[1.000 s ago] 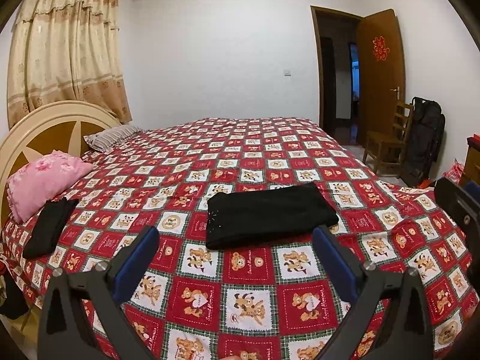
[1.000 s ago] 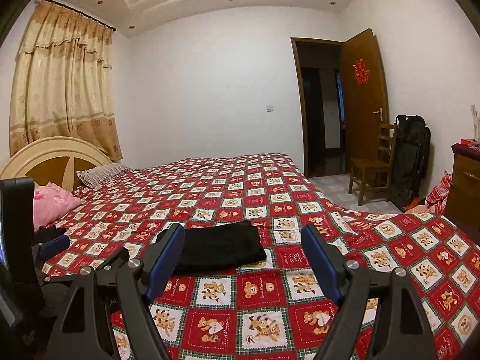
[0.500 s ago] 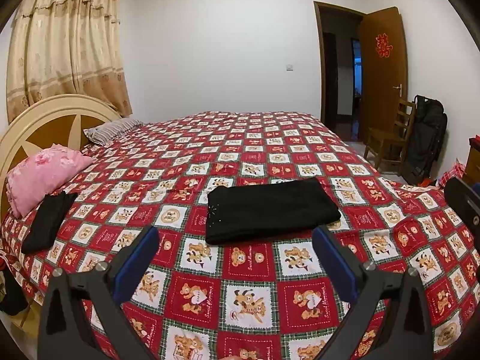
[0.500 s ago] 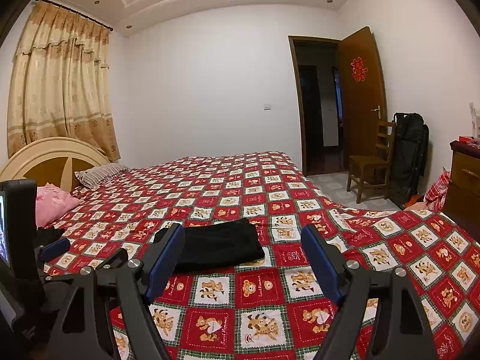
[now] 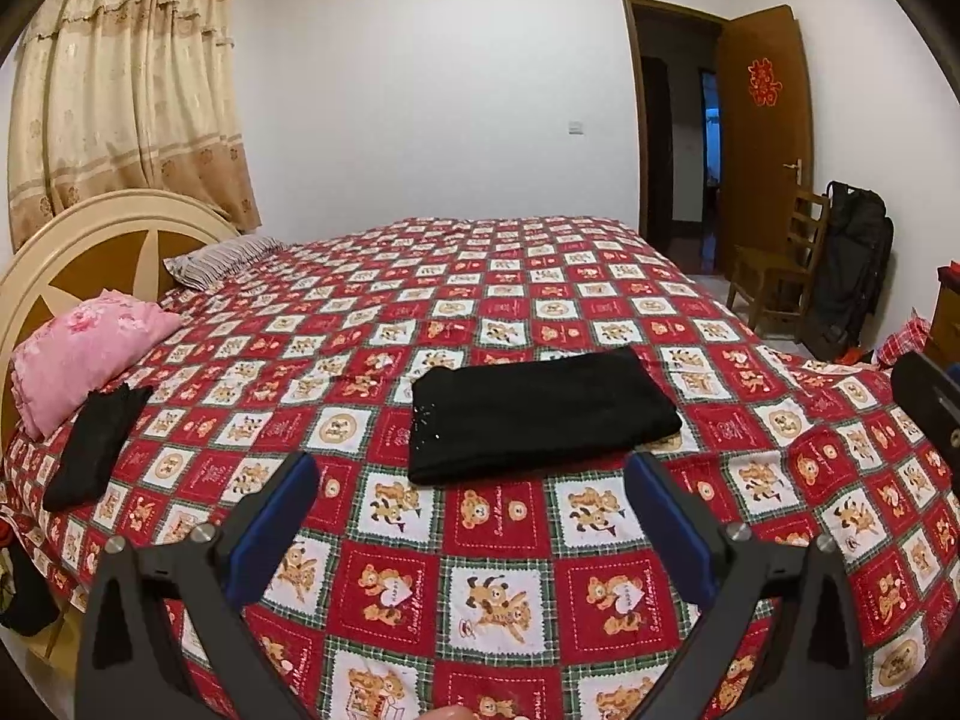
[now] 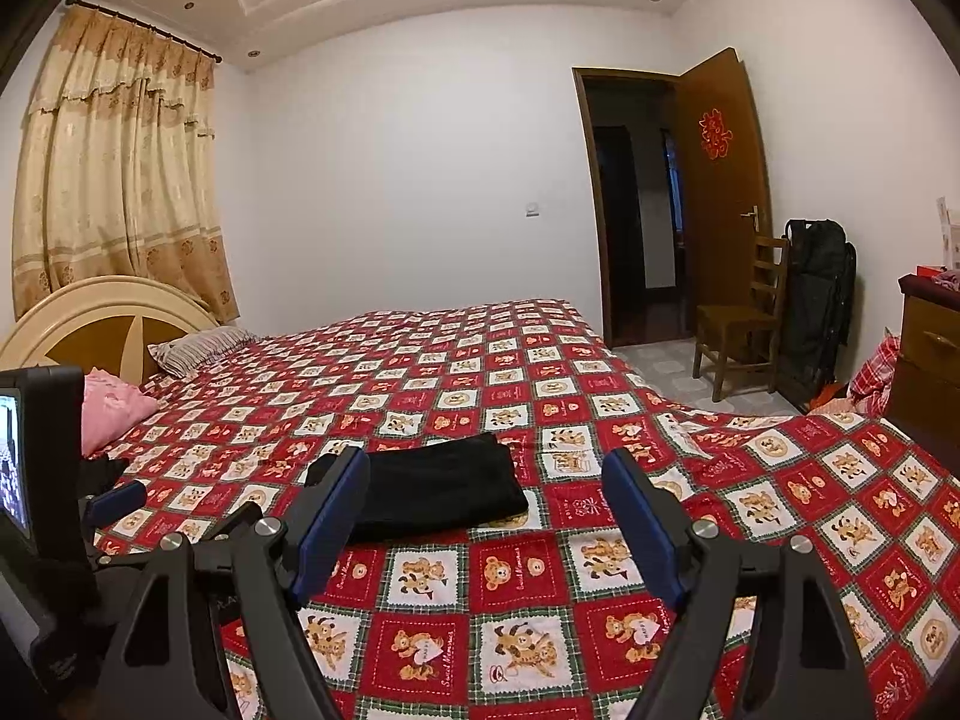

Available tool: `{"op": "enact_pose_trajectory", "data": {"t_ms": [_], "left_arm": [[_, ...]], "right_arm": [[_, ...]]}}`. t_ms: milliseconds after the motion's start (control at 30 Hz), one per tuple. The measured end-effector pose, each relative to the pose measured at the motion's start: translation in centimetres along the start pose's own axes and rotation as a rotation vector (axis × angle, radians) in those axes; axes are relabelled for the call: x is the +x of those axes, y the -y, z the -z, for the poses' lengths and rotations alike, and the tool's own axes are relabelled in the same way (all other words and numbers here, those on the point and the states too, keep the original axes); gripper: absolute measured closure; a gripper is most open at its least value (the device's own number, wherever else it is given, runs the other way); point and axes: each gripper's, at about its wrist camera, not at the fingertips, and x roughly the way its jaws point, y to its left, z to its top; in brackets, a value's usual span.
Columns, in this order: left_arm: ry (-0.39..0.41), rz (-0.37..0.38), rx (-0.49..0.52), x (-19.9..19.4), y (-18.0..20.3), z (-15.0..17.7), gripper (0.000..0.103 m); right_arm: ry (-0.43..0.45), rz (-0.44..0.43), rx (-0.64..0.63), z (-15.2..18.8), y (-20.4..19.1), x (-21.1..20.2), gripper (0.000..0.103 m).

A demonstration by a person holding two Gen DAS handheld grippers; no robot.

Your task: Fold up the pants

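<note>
We think the folding is done, or very close to it. The pants [image 5: 540, 414] lie in the middle of the left view as a neat black block, and nothing holds them.

So the best thing now is to leave them alone. If we want one more fold, we should come down slow and pinch the near edge with both grippers at the same time, one near each end, then lift just a little and lay it over flat. If we grab only one side, the stack may slide apart and get messy.

Our left gripper [image 5: 474, 522] is at the bottom of its view, spread wide with nothing in it. Our right gripper [image 6: 486, 516] is at the bottom of its view too, also spread wide and bare. Both hang over the bed [image 5: 510, 588], a bit back from the pants and not touching them. In the right view the pants [image 6: 444, 486] show just past the left blue pad.

The pants look like a thick flat rectangle with straight sides and soft round edges where the cloth bends. The left edge has some tiny white specks (maybe lint, too small to tell). They look soft and floppy, so they will sag if we lift them by one corner.

Another dark cloth [image 5: 96, 444] lies at the left of the left view, next to a pink pillow [image 5: 84, 354].
</note>
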Motion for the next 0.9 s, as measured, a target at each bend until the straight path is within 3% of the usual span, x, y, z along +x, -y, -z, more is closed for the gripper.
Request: {"op": "enact_pose_trajectory", "data": {"t_ms": [467, 900], "left_arm": [[0.012, -0.032, 0.024, 0.38, -0.06, -0.02, 0.000], [0.010, 0.044, 0.014, 0.86, 0.45, -0.13, 0.000]], "right_arm": [[0.008, 0.009, 0.005, 0.09, 0.17, -0.07, 0.022], [0.001, 0.028, 0.030, 0.45, 0.92, 0.35, 0.022]]}}
